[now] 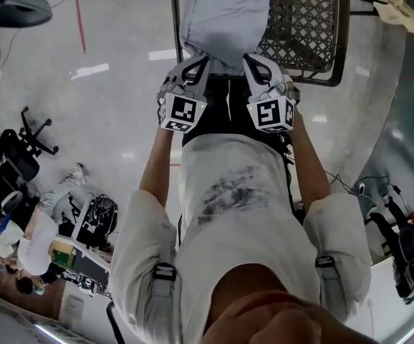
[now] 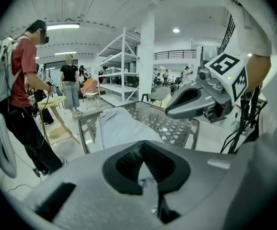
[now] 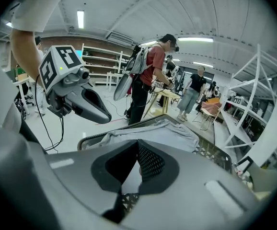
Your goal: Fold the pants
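Grey pants lie lengthwise on a black mesh table, their near end reaching the table's near edge. My left gripper and right gripper sit side by side at that near end, one at each corner, both pointing down at a slant. In the left gripper view the jaws are shut, with pale grey cloth showing in the slit; the pants run away over the mesh. In the right gripper view the jaws are likewise shut on pale cloth of the pants.
A crumpled cream cloth lies on a grey surface at the far right. An office chair and seated people are on the floor to the left. Standing people, a wooden stool and white shelving are beyond the table.
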{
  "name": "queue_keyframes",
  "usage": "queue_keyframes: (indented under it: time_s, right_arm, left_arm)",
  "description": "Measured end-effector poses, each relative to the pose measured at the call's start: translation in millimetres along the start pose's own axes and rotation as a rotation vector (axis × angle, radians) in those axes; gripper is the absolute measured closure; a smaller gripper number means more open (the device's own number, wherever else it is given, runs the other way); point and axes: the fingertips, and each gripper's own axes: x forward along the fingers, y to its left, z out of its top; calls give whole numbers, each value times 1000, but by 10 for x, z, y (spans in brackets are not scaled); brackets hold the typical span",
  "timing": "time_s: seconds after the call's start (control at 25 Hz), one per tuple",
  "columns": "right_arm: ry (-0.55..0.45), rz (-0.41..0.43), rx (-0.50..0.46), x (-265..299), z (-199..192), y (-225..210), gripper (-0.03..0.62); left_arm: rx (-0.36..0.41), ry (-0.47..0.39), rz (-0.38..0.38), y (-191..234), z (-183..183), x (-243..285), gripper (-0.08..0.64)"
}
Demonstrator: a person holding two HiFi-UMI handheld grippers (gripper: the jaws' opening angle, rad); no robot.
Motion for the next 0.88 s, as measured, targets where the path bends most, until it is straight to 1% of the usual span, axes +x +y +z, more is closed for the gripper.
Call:
queue_keyframes:
  time_s: [0.16,0.24,0.44,0.6,0.72,0.88]
  right_arm:
    - [23,5,6,159,-197,35,580]
    - [38,13,10,219,-297,51,568]
    - [76,57,-20,383,-560,198,549]
    - [97,84,-26,491,-738,311,535]
    - [108,97,-27,542,-834,392,525]
    - [125,115,-25,590,-944,496,499]
  left_arm:
    - [12,27,-19,15,-185,142,552]
    - [25,43,-30,8,-274,192,552]
    - [63,84,-68,-19,-561,310,551]
    - [101,106,-104,-54,-741,418,533]
    - [123,123,-135,-79,-859,484,509]
    - [138,152,-188,-99,-993,542,450]
